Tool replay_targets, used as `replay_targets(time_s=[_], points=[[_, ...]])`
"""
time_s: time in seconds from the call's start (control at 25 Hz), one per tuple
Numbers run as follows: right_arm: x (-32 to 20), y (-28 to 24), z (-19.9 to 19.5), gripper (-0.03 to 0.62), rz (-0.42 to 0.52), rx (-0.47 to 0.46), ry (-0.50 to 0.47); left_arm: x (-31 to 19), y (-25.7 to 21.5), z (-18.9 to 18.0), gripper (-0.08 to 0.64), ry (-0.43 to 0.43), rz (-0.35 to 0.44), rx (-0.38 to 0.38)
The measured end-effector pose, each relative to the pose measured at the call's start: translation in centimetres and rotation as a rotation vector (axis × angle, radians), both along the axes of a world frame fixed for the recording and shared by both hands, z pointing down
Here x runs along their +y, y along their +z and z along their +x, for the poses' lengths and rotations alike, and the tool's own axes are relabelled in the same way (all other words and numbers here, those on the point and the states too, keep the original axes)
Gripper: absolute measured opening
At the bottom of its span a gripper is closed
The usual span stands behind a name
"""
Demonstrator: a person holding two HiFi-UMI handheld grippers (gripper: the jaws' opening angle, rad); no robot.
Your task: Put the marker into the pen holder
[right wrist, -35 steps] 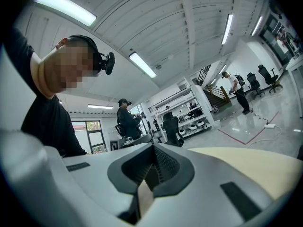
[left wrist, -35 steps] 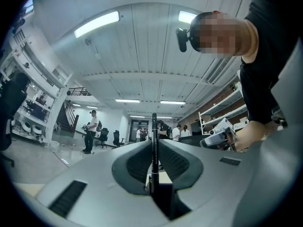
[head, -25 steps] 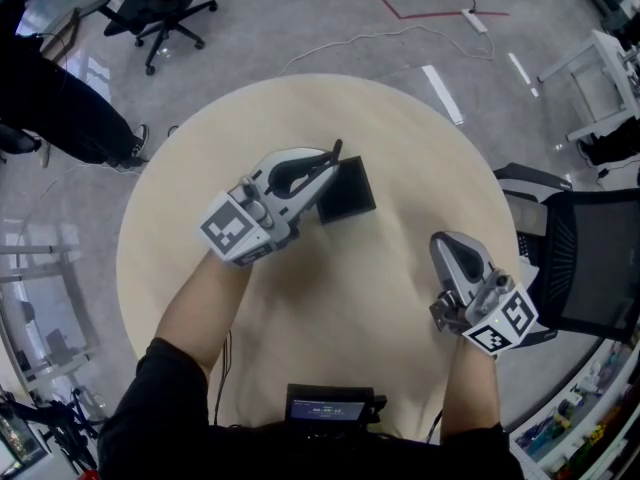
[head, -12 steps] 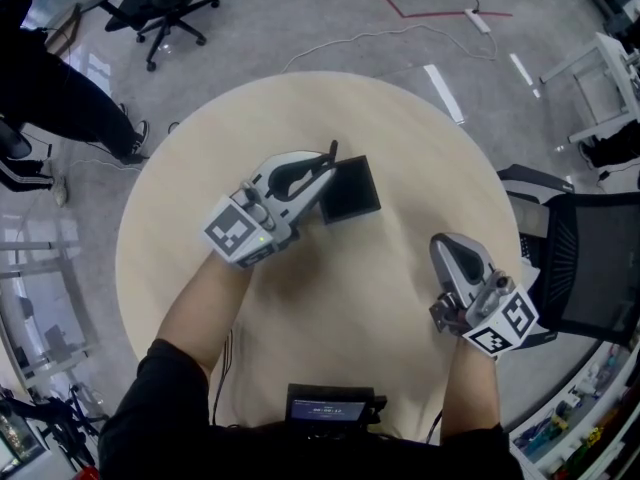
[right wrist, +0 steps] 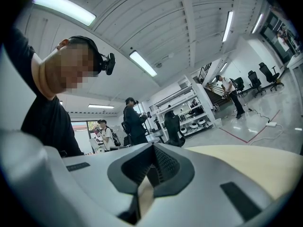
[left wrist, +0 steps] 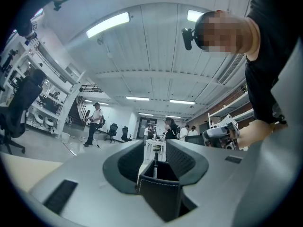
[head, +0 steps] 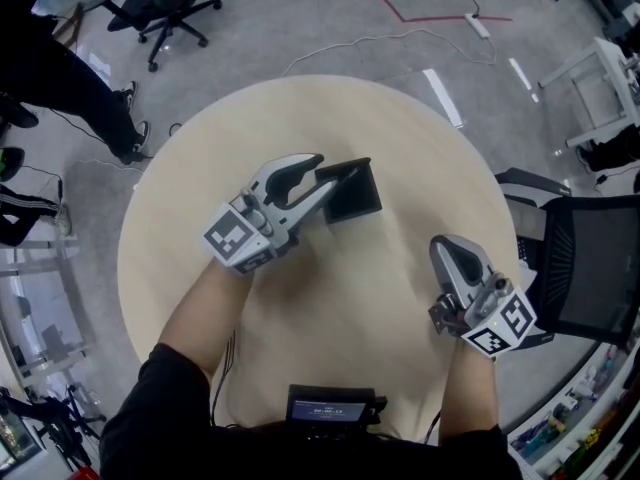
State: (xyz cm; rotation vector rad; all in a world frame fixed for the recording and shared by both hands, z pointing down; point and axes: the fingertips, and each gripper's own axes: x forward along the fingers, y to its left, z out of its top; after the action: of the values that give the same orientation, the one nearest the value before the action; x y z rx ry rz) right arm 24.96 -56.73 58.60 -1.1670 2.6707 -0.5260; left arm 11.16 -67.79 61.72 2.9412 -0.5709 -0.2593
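Observation:
A black square pen holder (head: pixel 357 196) stands on the round beige table (head: pixel 420 138), a little past its middle. My left gripper (head: pixel 330 168) hangs over the holder's near-left corner and its jaws are opening. In the left gripper view the holder (left wrist: pixel 158 193) sits low between the spread jaws of that gripper (left wrist: pixel 155 148), and the black marker (left wrist: pixel 155 161) stands inside it, clear of both pads. My right gripper (head: pixel 452 255) rests shut near the table's right edge. Nothing is between the right gripper's (right wrist: pixel 152 148) fingers.
A black device (head: pixel 325 406) sits at the table's near edge by the person's body. A black mesh chair (head: pixel 585 268) stands close on the right. An office chair (head: pixel 160 3), a person's legs (head: pixel 60 88) and a floor cable (head: pixel 380 40) lie beyond the table.
The left gripper's jaws have spread apart. The marker that stuck up from between them now stands in the pen holder. The right gripper has not moved.

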Motion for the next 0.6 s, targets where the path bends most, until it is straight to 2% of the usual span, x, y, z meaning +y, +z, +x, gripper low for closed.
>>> replay_targets(time_s=[0.24, 0.36, 0.48, 0.6], points=[[0.8, -1.5, 0.0, 0.003, 0.015, 0.016, 0.005, 0.5, -2.0, -1.4, 0.145, -0.035, -0.021, 0.008], [1.2, -3.0, 0.1, 0.003, 0.03, 0.02, 0.01, 1.0, -3.6, -2.5, 0.1, -0.063, -0.015, -0.003], [2.6, -4.9, -0.7, 0.003, 0.046, 0.027, 0.018, 2.8, -6.0, -4.6, 0.021, -0.076, -0.023, 0.009], [3.5, -6.5, -0.7, 0.003, 0.051, 0.038, 0.027, 4.6, -8.9, -6.2, 0.002, -0.091, -0.052, 0.039]])
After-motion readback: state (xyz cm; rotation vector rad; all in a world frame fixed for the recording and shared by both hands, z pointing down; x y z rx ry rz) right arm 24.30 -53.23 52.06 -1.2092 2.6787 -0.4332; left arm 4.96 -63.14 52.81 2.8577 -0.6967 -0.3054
